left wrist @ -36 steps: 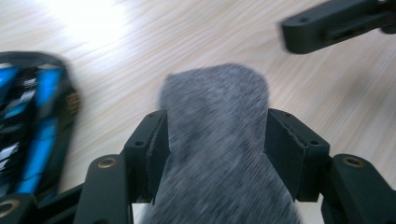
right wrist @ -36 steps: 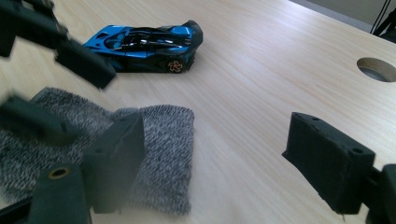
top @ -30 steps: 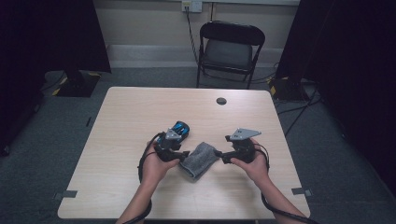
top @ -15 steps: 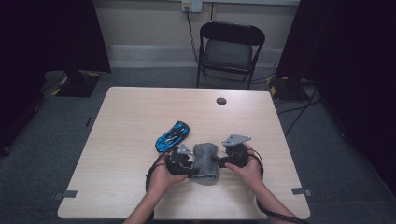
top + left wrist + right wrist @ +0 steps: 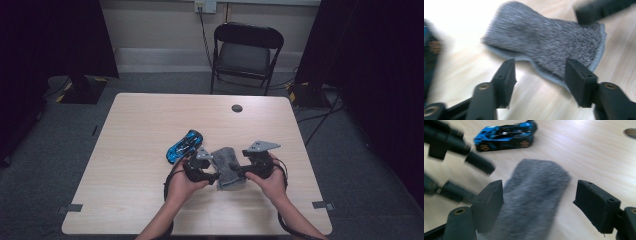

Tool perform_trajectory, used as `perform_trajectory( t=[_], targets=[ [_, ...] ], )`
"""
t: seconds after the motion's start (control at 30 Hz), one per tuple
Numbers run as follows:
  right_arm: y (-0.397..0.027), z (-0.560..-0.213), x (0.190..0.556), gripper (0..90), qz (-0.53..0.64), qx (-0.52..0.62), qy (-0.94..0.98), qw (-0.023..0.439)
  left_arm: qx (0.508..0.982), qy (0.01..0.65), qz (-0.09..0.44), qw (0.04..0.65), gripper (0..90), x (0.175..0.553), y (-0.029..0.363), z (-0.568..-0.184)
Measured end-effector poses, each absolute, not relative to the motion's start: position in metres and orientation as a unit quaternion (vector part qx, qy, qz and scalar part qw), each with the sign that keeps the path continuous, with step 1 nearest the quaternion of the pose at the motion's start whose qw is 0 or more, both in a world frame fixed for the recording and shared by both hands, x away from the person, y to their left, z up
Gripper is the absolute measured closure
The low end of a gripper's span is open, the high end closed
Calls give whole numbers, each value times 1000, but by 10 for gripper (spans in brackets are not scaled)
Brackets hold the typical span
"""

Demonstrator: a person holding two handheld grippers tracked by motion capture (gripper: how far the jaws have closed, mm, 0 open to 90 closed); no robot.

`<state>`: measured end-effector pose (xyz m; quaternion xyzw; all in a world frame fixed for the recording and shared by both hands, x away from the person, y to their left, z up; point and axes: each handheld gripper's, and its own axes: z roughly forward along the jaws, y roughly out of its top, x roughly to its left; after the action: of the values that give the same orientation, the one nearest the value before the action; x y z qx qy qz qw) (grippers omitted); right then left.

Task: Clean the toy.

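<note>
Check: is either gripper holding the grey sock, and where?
Neither. The left gripper and right gripper stand open beside the sock, pads off it.

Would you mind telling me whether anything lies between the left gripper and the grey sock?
Nothing visible does. The left gripper has its jaws apart right at the edge of the grey sock, with bare table around it; the blue toy car sits off to the side.

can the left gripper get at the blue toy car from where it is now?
Probably yes. The blue toy car sits just beyond the left gripper on bare table; its jaws stand open, nothing between them. The grey sock lies to the other side, not in the way.
</note>
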<state>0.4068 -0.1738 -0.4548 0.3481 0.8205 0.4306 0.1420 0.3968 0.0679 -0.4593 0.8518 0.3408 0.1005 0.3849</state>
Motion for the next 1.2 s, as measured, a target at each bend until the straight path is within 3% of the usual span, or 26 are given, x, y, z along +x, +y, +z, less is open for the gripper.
perform_trajectory(
  t=[0.13, 0.47, 0.77, 1.2],
  targets=[
    [-158, -464, 392, 229, 419, 349, 826, 142, 842, 352, 126, 387, 320, 406, 89, -449],
    [-150, -493, 385, 274, 381, 351, 843, 146, 827, 396, 180, 356, 220, 456, 127, -448],
    [-150, -500, 384, 275, 386, 336, 845, 156, 836, 390, 161, 350, 190, 498, 127, -463],
    [-151, -503, 384, 275, 392, 331, 843, 159, 839, 401, 139, 340, 173, 520, 117, -483]
  ],
)
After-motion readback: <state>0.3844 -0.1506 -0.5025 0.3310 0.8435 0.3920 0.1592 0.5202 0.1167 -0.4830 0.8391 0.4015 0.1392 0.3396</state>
